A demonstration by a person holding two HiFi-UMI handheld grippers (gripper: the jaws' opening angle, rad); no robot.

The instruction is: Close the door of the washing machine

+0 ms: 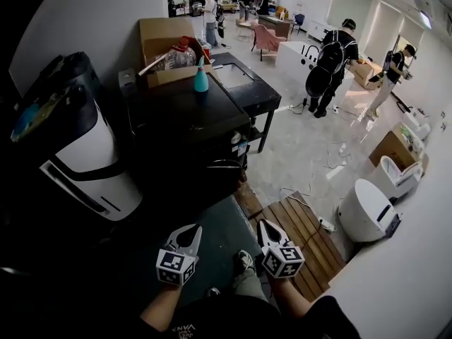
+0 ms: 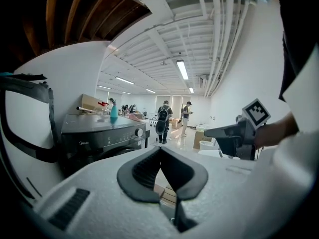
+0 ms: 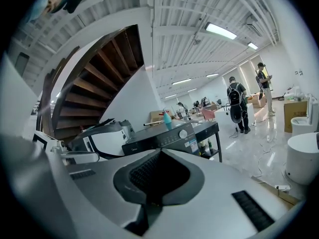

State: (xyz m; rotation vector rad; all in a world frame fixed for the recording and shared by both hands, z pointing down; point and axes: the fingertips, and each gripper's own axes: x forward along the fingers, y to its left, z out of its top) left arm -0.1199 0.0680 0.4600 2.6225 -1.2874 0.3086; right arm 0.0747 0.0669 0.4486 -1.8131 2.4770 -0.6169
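The black front-loading washing machine stands ahead of me, its top facing up in the head view. Its control panel and knob show in the left gripper view, and the machine also shows in the right gripper view. The round door is a dark shape on the front; I cannot tell how it stands. My left gripper and right gripper are both shut and empty, held side by side a short way before the machine, touching nothing. The right gripper appears beside the left one.
A white and black appliance stands left of the washer. A cardboard box and a teal spray bottle sit on its top. A black table adjoins it behind. A wooden pallet, white round units and people are at the right.
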